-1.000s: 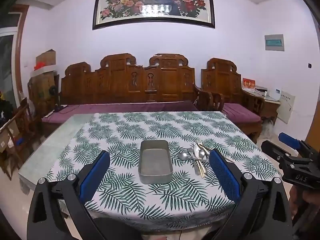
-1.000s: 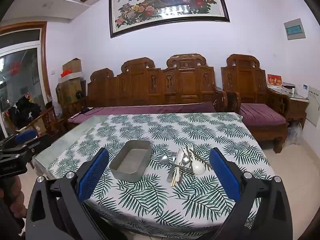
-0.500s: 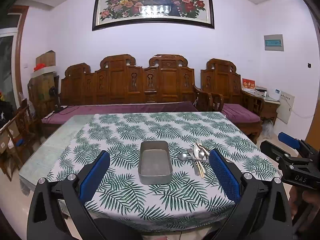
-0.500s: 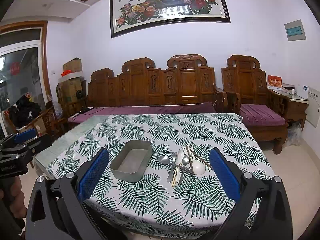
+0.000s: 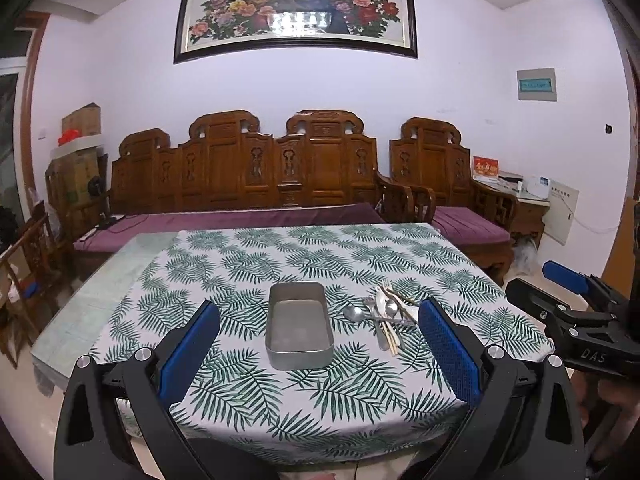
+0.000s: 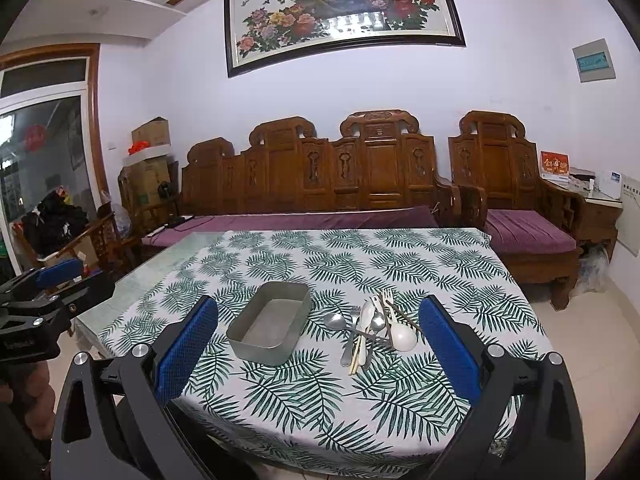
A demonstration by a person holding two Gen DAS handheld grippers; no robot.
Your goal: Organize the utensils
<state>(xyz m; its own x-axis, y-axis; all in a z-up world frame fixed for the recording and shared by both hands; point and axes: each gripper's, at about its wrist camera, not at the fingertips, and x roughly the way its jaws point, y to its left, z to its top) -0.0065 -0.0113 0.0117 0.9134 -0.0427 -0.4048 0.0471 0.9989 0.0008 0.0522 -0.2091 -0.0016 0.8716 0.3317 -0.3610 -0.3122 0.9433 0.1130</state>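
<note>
So my left gripper [image 5: 320, 344] and right gripper [image 6: 318, 344] both hang before the near table [image 5: 92, 320] edge, jaws spread wide and holding nothing, well short of the work. The utensils [image 6: 370, 330] lie in one crossed heap on the cloth, just right of the tin [image 6: 268, 330], which looks empty. The risk I judge greatest is the tangle: pinching one handle could drag or flip its neighbours, perhaps off the cloth, and thin flat metal may slip from my pads [image 6: 186, 350]. Counting: one tin; in the heap a white ladle-like spoon [image 6: 402, 336], at least two metal spoons, a fork [image 6: 386, 295] and pale chopsticks, though the overlap keeps me from an exact tally
</note>
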